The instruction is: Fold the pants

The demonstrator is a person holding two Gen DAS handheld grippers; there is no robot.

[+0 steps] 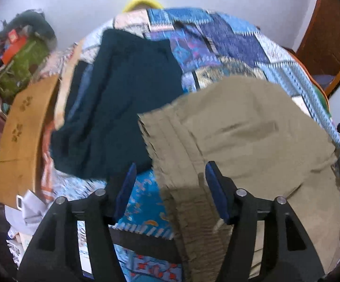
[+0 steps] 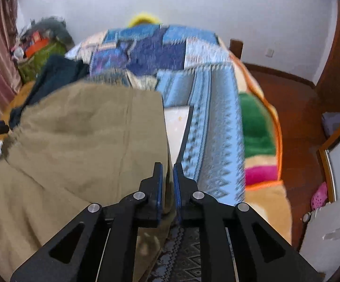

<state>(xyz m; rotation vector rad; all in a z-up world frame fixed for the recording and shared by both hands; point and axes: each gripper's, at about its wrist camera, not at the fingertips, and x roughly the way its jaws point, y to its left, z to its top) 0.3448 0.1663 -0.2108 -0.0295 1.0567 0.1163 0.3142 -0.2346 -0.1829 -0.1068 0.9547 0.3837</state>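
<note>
Both tools are pointing steeply down at the bed [image 2: 207, 108]. The right tool [image 2: 167, 176] is clamping the khaki pants' [image 2: 80, 136] edge; the left tool [image 1: 170, 176] is standing apart, waistband between its fingers.

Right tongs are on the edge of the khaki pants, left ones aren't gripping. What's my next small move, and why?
Probably close the left tongs on the pleated edge of the khaki pants lying between the pads. The right tongs are already shut on the opposite edge, while the left stand open with cloth against only one pad, so lifting now would likely let that side sag onto the patchwork bedspread.
</note>
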